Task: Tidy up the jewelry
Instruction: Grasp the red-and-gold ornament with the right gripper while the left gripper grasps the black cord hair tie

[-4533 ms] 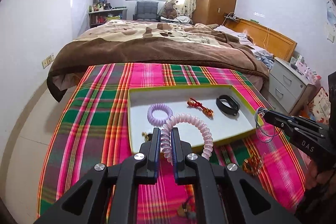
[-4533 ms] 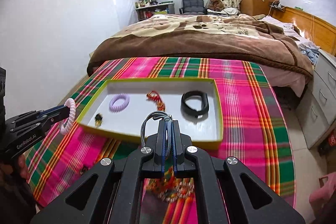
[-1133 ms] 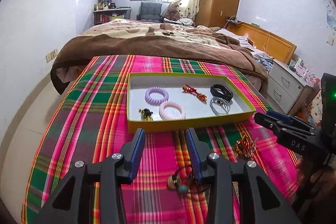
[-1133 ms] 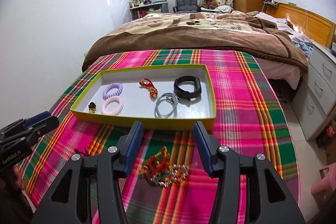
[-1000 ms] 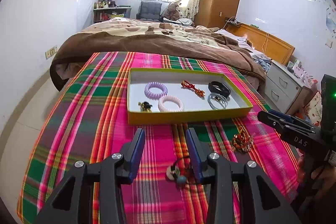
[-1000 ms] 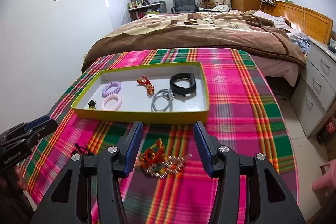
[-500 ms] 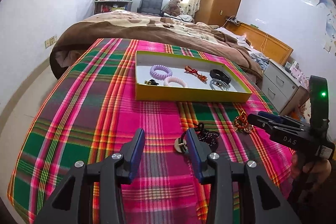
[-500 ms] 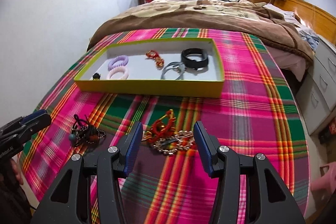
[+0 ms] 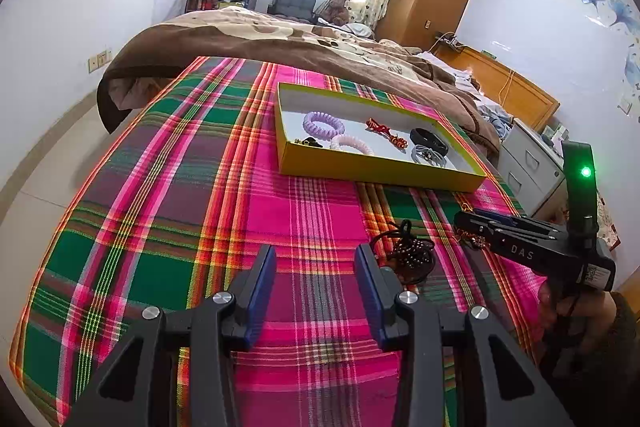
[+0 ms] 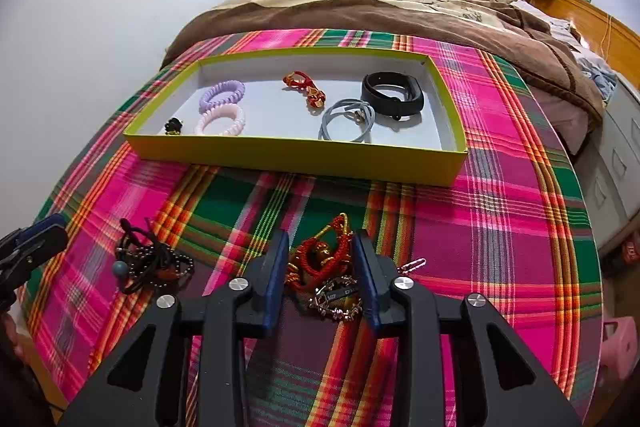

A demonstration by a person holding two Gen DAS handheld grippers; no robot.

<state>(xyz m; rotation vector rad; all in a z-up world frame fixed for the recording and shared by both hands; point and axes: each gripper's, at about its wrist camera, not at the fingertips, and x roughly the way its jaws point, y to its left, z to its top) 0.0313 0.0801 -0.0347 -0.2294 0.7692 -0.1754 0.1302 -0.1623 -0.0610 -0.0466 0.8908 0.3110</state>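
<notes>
On the plaid cloth (image 10: 500,195) near its front edge, my right gripper (image 10: 320,267) straddles a tangled heap: a knotted red cord bracelet (image 10: 320,255) lying on a metal chain bracelet (image 10: 338,301). Jaws are closing, blue pads on either side of the red cord; they look just short of pressing it, so nothing is gripped. My left gripper (image 9: 316,287) hangs over bare cloth, jaws wide, nothing between them. A dark beaded bracelet (image 9: 412,253) with black cord loops sits just beside its right finger, outside the gap; in the right wrist view the same tangle (image 10: 148,261) shows a small blue-grey bead.

The yellow-green tray (image 10: 296,157), a shallow cardboard rectangle with a white floor, sits further back towards the middle of the cloth, well apart from both heaps. Inside it, at the left end: a lilac coil hair tie (image 10: 222,93), a pale pink coil hair tie (image 10: 220,121) touching it on the near side, and a small black-and-gold piece (image 10: 173,126) in the near left corner, too small to make out. Around the middle: a red and gold knotted cord (image 10: 304,89). Towards the right end: a grey elastic loop (image 10: 347,125) with a gold bit, and a smooth black band (image 10: 392,95) just behind it.

The cloth is woven pink, green and orange plaid, flat. A fuzzy brown blanket (image 10: 380,11) lies beyond its far edge.
</notes>
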